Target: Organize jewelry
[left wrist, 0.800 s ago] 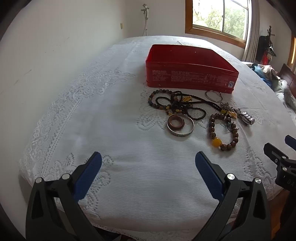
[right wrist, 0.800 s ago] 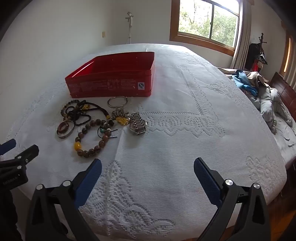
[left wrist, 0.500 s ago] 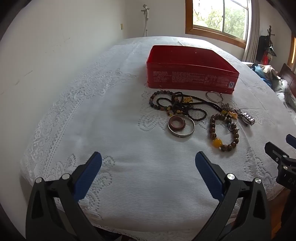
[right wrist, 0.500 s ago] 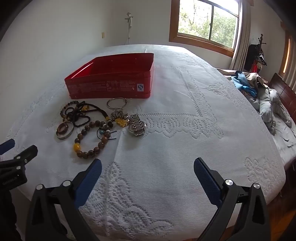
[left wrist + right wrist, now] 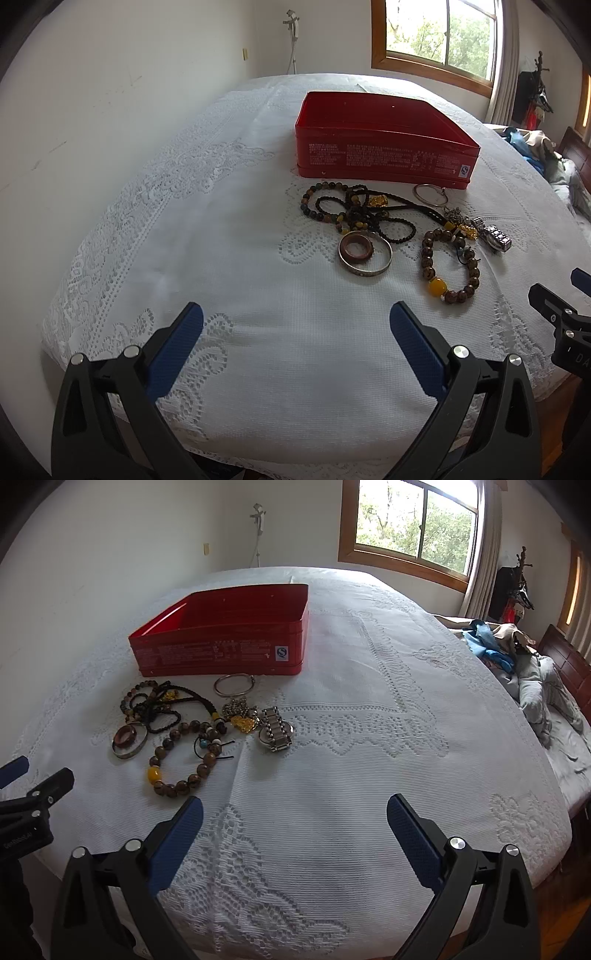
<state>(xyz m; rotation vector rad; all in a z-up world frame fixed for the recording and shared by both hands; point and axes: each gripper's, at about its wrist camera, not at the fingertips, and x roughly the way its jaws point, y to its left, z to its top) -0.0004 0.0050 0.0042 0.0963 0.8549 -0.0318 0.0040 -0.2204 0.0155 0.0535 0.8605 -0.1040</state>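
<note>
Lace cloth [image 5: 229,280] covers the counter in the left wrist view, and a broad bare stretch of it lies between the left gripper [image 5: 295,325] and the jewelry; the near edge curves just under the fingers [image 5: 177,343], the left edge runs close to a white wall. The left gripper's fingers are spread wide, grasping nothing. Beyond them a red tin [image 5: 384,147] stands open-topped, small white print on its front too fine to read. Just before it lies the jewelry: dark bead strands [image 5: 354,214] tangled together, a silver bangle [image 5: 365,258] with a brown ring [image 5: 356,249] resting on it, a wooden bead bracelet [image 5: 448,266] with one amber bead, a thin silver hoop [image 5: 430,194].

Open cloth fills the middle and right of the right wrist view, out to the counter's rounded right edge beside a bed [image 5: 554,709]. The right gripper [image 5: 295,808] is likewise released and empty. A metal watch [image 5: 276,727] lies rightmost in the cluster, a gold pendant [image 5: 244,723] touching it. The tin's label shows a "QS" mark [image 5: 282,652].
</note>
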